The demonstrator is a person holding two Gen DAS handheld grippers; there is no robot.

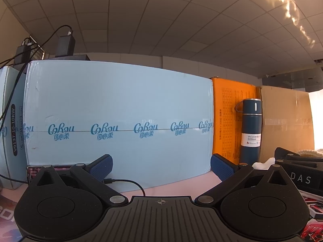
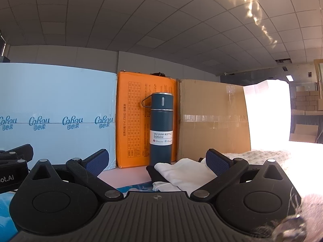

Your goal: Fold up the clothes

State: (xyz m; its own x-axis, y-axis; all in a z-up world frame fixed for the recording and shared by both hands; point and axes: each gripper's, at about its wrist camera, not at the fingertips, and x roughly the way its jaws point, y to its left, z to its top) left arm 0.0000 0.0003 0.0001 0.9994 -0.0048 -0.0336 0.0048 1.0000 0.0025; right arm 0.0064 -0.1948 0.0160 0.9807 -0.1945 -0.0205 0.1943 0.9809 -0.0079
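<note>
My right tool [image 2: 156,161] sits nearest, level, its blue pads spread wide with nothing between them; just beyond lies the white garment [image 2: 181,174], rumpled over something dark on the pink surface [image 2: 121,178] in front of the vacuum bottle [image 2: 161,127]. My left tool [image 1: 161,166] is as wide and as empty — it faces the pale blue carton [image 1: 121,111]. Folding, I judge, hasn't started (no crease made, no hem gripped). Only the right view shows the garment's spread; the left catches a white corner [image 1: 262,162], plus a black cable [image 1: 129,182].

left gripper [image 1: 161,168] – black, ribbed base | 2 fingers [image 1: 103,166] – blue dimpled pads, silver rivets
</note>
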